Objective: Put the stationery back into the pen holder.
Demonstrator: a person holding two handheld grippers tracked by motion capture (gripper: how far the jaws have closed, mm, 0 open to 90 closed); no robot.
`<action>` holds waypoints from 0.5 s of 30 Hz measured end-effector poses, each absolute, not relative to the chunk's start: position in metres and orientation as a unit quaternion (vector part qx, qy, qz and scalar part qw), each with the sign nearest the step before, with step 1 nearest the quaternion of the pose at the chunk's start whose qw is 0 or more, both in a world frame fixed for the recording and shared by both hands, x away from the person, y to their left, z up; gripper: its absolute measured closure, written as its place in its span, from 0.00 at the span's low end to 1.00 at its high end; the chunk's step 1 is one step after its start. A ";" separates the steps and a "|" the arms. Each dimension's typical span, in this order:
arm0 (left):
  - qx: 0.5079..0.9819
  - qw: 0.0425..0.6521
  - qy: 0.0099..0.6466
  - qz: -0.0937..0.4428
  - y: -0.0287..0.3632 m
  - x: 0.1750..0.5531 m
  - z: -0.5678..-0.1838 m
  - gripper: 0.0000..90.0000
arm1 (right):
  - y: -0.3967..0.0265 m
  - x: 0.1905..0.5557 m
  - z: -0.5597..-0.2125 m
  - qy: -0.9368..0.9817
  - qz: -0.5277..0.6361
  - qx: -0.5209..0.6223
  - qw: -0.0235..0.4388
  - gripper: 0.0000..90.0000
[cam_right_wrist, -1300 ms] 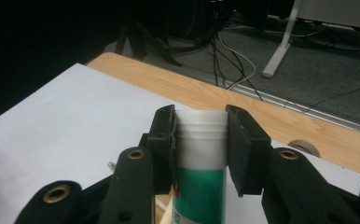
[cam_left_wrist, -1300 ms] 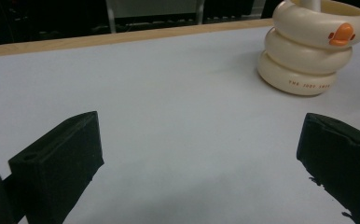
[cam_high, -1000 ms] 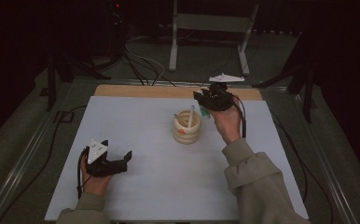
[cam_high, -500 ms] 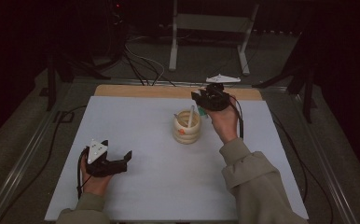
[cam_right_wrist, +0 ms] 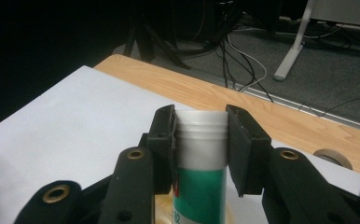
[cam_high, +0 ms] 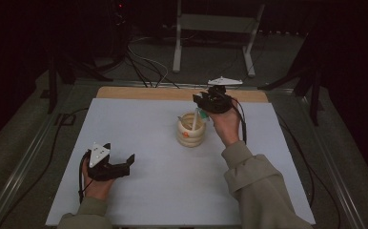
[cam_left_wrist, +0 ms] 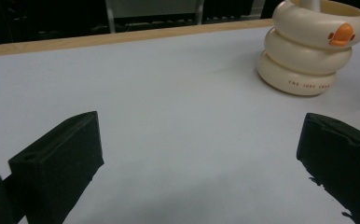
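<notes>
Dim, dark surroundings; the pale table (cam_high: 139, 191) is softly lit from above, with faint shadows.

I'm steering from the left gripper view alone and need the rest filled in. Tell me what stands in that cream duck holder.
Observer: A stick with a green body and white cap, its lower end in the cream duck holder.
Operator: Report what the right tool is doing.
Observer: The right tool is shut on the stick, its pads pressing the white cap on both sides.
Operator: Confirm where my own tool sits on the table.
Observer: The left tool rests open on the white sheet, near the front left, well apart from the holder.
</notes>
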State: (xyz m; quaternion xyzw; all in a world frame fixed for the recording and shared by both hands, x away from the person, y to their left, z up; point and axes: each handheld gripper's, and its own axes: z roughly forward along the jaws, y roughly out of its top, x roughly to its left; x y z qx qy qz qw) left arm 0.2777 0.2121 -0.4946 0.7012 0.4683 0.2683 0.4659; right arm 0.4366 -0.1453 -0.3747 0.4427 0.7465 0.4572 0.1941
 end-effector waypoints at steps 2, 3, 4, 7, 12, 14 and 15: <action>0.701 0.465 0.469 0.268 0.212 0.278 -0.495 0.01 | -0.144 0.437 -0.375 0.747 0.457 0.442 0.195 0.73; 0.701 0.465 0.469 0.268 0.212 0.278 -0.495 0.01 | -0.144 0.437 -0.375 0.747 0.457 0.442 0.194 0.73; 0.702 0.465 0.468 0.268 0.212 0.278 -0.495 0.01 | -0.144 0.437 -0.375 0.747 0.458 0.442 0.195 0.73; 0.703 0.465 0.467 0.268 0.212 0.278 -0.495 0.01 | -0.142 0.438 -0.376 0.747 0.458 0.441 0.193 0.73; 0.702 0.465 0.469 0.268 0.212 0.278 -0.495 0.01 | -0.139 0.440 -0.379 0.749 0.455 0.440 0.194 0.73; 0.701 0.465 0.469 0.268 0.212 0.278 -0.495 0.01 | -0.138 0.441 -0.380 0.750 0.454 0.439 0.195 0.73; 0.701 0.465 0.468 0.268 0.212 0.278 -0.495 0.01 | -0.137 0.441 -0.381 0.750 0.454 0.440 0.195 0.73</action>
